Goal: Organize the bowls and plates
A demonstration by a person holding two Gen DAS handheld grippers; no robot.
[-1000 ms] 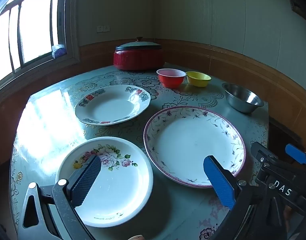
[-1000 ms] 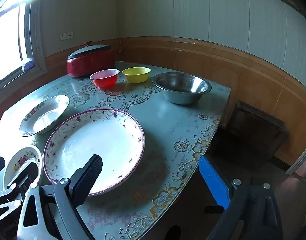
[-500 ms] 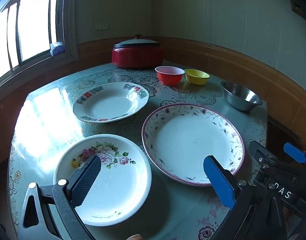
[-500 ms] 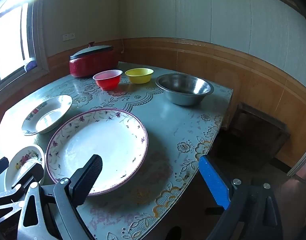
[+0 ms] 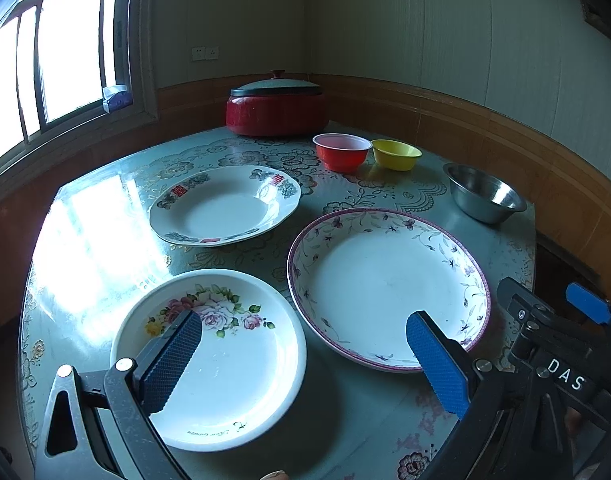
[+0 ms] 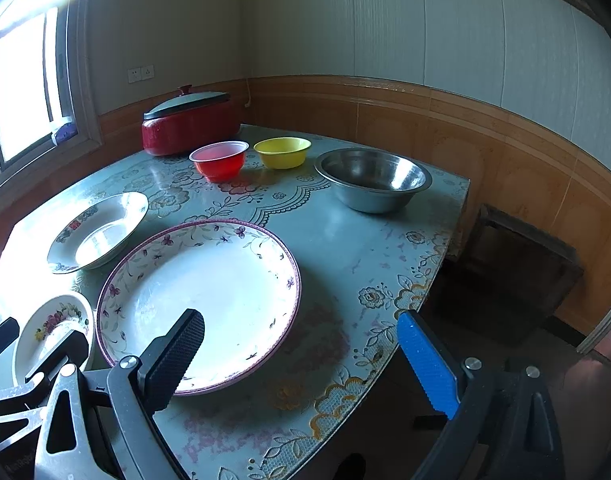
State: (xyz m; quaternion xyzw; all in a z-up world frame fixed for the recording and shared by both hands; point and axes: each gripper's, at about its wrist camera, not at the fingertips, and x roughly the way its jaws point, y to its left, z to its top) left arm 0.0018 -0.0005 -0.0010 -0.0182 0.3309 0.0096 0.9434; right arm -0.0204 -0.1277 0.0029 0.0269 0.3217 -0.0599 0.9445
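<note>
Since a second ago both views have drifted only slightly; nothing on the table has moved, so sorting has not begun. My left gripper and right gripper hang wide open, empty. Rose plate near left, purple-rimmed plate beside it, bowls far. The plates' near rims sit behind my fingers.
</note>
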